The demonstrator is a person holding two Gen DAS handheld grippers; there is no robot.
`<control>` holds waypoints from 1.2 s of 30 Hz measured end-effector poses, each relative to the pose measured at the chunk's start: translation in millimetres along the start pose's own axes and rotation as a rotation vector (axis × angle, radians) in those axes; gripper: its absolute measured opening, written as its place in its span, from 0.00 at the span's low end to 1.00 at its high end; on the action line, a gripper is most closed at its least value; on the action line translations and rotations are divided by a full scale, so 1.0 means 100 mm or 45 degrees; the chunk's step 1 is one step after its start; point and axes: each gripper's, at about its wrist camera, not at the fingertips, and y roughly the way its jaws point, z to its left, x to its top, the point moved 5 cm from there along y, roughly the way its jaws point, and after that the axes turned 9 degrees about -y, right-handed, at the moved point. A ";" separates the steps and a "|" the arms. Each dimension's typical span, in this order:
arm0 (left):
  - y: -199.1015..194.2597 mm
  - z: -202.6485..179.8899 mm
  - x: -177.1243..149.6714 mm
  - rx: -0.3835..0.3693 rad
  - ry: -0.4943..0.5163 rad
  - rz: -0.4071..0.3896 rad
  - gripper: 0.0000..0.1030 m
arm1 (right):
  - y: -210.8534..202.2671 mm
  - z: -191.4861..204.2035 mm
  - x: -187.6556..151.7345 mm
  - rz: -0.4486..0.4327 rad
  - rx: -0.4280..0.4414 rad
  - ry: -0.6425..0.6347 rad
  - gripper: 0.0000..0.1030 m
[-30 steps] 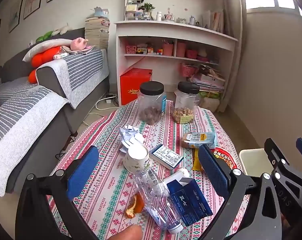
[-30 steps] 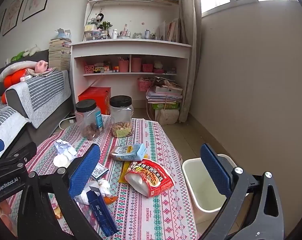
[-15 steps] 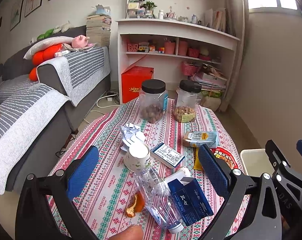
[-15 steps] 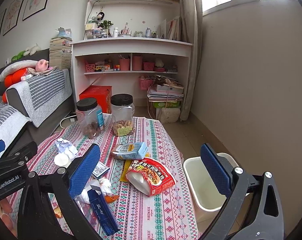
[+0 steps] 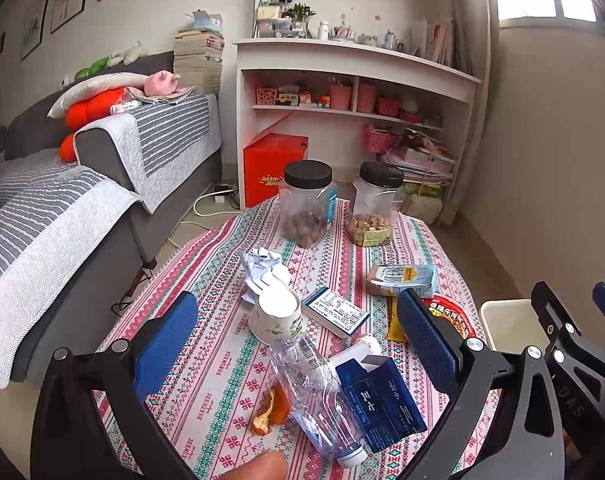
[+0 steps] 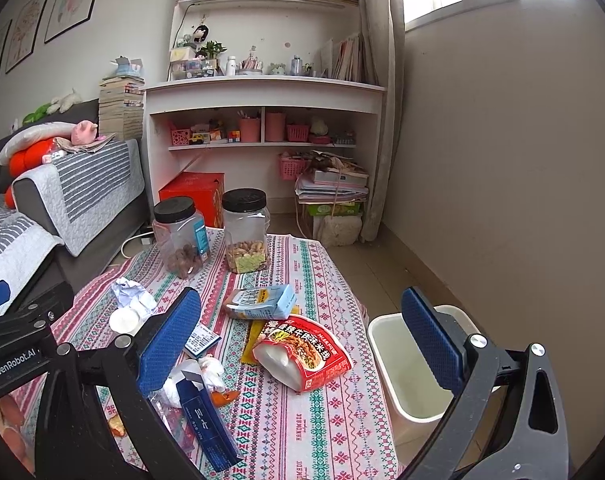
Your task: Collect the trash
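Both tools hover above a low surface (image 6: 334, 412) covered in a red, green and white patterned cloth, and neither holds anything. The left tool (image 5: 298, 342) has its blue-padded fingers spread wide apart; the right tool (image 6: 302, 336) is spread just as wide.

In the left wrist view, the trash lies straight ahead between the left tool's fingers. A crushed clear plastic bottle (image 5: 314, 392) lies on its side, its long axis running from about 11 o'clock down to 5 o'clock, white cap at the near end. A dark blue opened carton (image 5: 382, 400) touches its 3 o'clock side, a scrap of orange peel (image 5: 272, 412) sits at its 8 o'clock, and a tipped white paper cup (image 5: 276, 316) rests just past its far end, with a crumpled white paper wad (image 5: 264, 270) beyond that.

In the right wrist view, a red snack bag (image 6: 306, 354) lies dead ahead of the right tool, a light blue drink carton (image 6: 262, 302) at the bag's 11 o'clock. The white plastic bin (image 6: 410, 368) stands on the floor at the surface's 3 o'clock edge, under the right tool's outer finger.

Two black-lidded clear jars (image 6: 246, 232) at the far end look like kept food, not trash.

The right hand seems better placed for the bag and the bin; the left is nearer the bottle, whose slanted axis would probably call for a grip across its width.
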 end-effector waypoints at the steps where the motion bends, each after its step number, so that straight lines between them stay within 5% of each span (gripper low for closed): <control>1: 0.00 0.00 0.00 0.000 0.000 0.000 0.94 | 0.00 -0.01 0.01 0.001 0.001 -0.001 0.93; 36: -0.05 -0.08 0.01 -0.011 0.007 0.005 0.94 | 0.01 -0.05 0.01 0.008 0.007 0.012 0.93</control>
